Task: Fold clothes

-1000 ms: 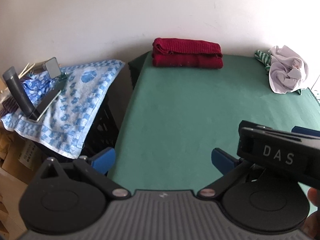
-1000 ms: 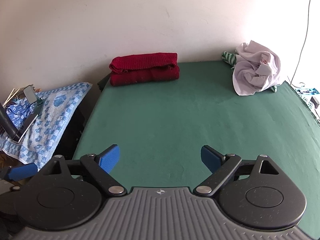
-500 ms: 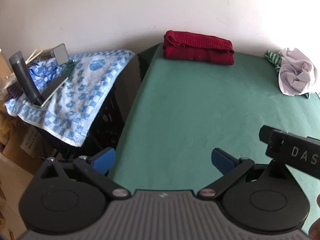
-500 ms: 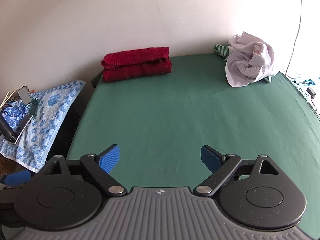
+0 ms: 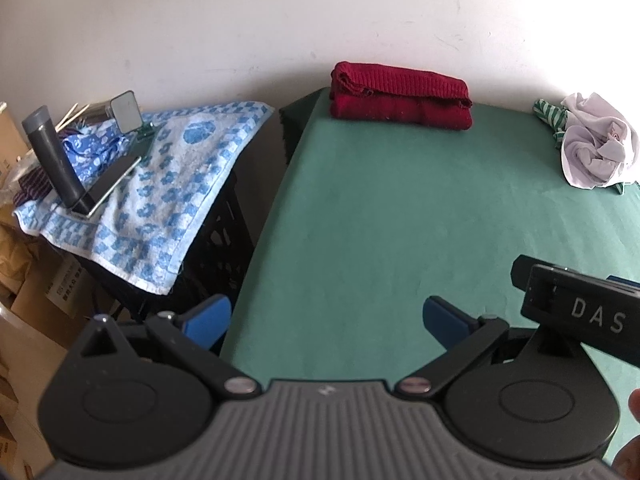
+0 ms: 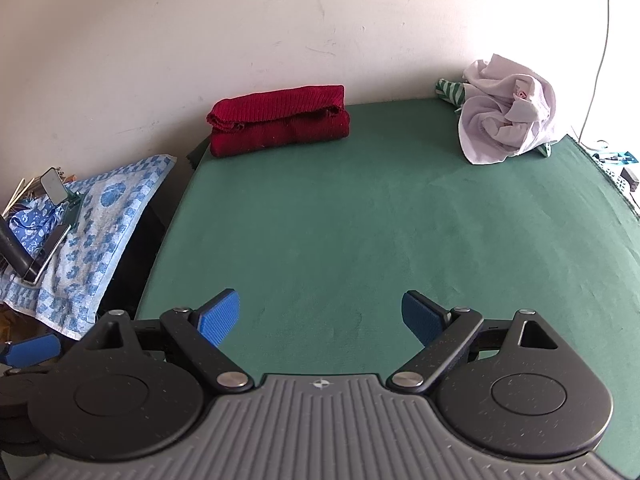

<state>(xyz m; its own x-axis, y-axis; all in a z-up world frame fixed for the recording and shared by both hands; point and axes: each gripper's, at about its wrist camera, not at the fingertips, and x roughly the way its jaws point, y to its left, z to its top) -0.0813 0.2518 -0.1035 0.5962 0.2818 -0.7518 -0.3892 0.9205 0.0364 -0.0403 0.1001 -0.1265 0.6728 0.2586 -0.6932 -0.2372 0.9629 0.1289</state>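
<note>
I held both tools, left [image 5: 326,316] and right [image 6: 320,314], apart and empty over the counter [image 6: 360,220], ready for the crumpled white garment [image 6: 508,120].

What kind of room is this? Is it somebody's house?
Probably a room in a home, set up for folding laundry: a folded red garment and a crumpled white garment lie on a green-covered table, with cardboard boxes beside it.

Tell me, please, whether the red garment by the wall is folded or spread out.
Folded: the red garment lies as a compact, layered block on the green table.
</note>
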